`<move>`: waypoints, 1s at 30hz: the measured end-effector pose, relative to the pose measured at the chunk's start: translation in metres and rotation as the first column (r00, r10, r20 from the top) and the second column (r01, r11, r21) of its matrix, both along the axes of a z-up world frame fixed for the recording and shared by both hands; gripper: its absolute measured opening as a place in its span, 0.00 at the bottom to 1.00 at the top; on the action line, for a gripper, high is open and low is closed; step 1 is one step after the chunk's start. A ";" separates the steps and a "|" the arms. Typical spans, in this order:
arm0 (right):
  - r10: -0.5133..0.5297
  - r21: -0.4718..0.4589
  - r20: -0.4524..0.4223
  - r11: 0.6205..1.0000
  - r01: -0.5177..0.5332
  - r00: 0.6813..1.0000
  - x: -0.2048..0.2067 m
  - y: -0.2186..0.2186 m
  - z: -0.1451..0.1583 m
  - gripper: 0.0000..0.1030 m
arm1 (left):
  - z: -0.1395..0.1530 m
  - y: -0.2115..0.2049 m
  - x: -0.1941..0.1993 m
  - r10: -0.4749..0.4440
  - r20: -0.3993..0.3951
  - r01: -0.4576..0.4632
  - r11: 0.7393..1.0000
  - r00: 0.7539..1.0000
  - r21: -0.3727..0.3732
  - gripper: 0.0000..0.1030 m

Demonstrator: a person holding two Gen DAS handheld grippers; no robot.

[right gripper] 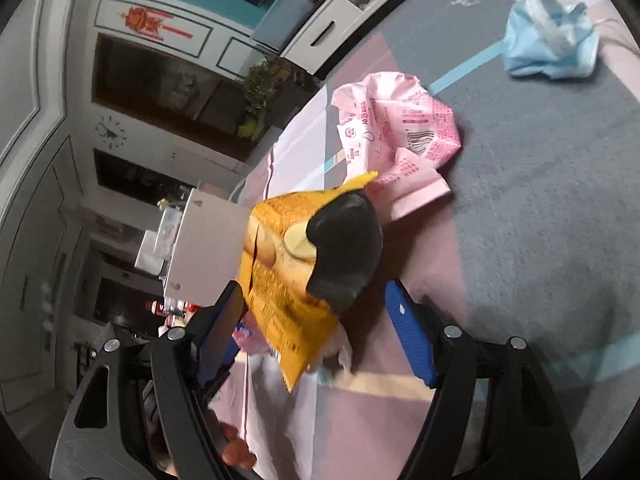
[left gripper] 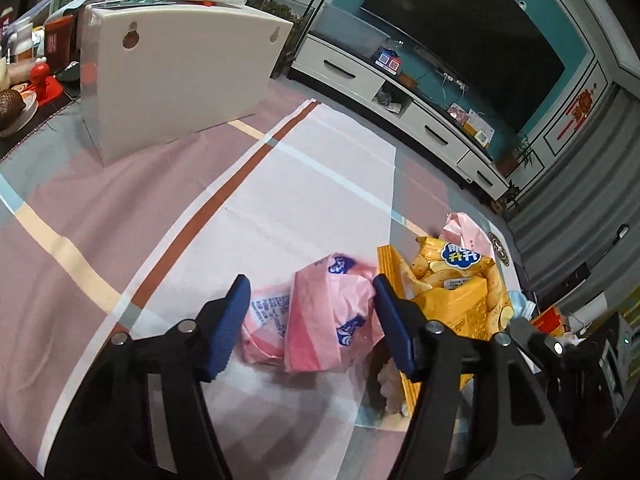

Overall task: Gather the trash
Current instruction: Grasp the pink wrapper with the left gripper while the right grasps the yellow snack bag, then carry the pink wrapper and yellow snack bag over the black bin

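Half the yellow chip bag [right gripper: 280,264] behind a dark blurred shape [right gripper: 344,248].

Beyond the white box [left gripper: 176,76] my way lies shut; this side, open tablecloth [left gripper: 120,216] runs clear to the wrappers [left gripper: 320,312] and chip bag [left gripper: 452,280].

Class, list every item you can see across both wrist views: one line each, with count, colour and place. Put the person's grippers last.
Pink wrapper: one, pink, between the left fingers.
Second pink wrapper: one, pink, beyond the chip bag.
Chip bag: one, yellow, between the right fingers.
Face mask: one, light blue, far on the tablecloth.
Tablecloth: one, pink and grey blocks, covering the table.
White box: one, standing at the far end.
Left gripper: blue pads, open.
Right gripper: blue pads, open.
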State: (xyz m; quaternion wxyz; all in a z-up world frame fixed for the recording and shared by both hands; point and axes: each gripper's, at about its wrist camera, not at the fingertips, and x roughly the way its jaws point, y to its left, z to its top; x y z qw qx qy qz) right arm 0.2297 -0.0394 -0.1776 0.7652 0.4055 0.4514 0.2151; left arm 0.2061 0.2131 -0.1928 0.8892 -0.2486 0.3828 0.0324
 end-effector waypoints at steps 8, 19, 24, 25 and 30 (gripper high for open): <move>0.036 0.012 0.010 0.999 -0.036 0.999 0.008 0.018 -0.001 0.45 | 0.003 -0.005 -0.001 -0.035 0.019 0.035 0.999 0.999 0.000 0.30; 0.071 -0.144 0.167 0.988 -0.046 0.983 -0.019 0.022 0.040 0.08 | 0.046 -0.006 -0.034 -0.029 0.104 0.018 0.994 0.994 0.112 0.26; 0.052 -0.227 0.251 0.974 0.006 0.967 -0.045 0.008 0.069 0.08 | 0.067 -0.012 -0.054 -0.052 0.159 0.035 0.994 0.986 0.107 0.26; 0.053 -0.260 0.272 0.965 0.021 0.961 -0.053 0.004 0.076 0.08 | 0.070 -0.013 -0.057 -0.058 0.166 0.041 0.994 0.984 0.104 0.26; 0.057 -0.426 0.362 0.898 0.111 0.930 -0.095 -0.020 0.098 0.08 | 0.084 -0.038 -0.073 -0.126 0.210 0.106 0.989 0.970 0.102 0.26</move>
